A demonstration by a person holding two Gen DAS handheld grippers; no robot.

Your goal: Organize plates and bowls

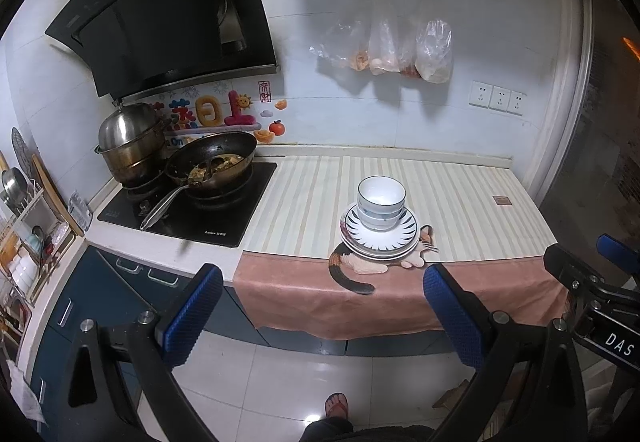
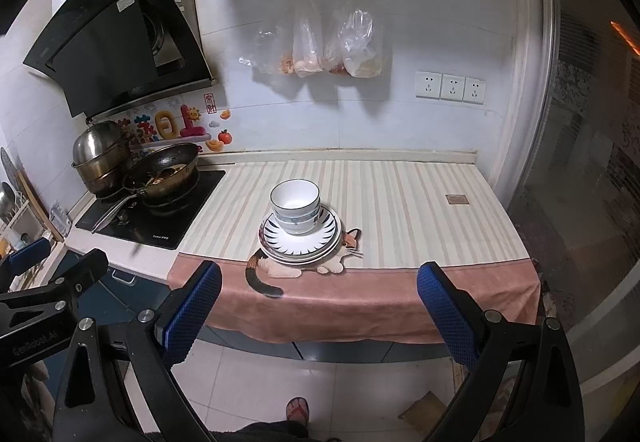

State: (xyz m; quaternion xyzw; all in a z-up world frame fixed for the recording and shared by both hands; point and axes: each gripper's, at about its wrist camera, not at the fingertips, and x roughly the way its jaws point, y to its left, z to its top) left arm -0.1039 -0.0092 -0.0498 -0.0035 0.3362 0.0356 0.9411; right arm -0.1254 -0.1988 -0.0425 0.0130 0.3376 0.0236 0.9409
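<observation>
Both grippers, left gripper (image 1: 322,306) and right gripper (image 2: 318,302), spread wide (empty), facing stacked bowls (image 1: 381,201).

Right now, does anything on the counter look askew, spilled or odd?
Nothing spilled or broken. The bowls sit nested and upright on the plates, though the stack stands near the counter's front edge, over the cloth. Both claws hang open, back from it.

Black gripper (image 1: 324,308) frames, blue textured pads, perhaps red sandal (image 1: 337,405).
</observation>
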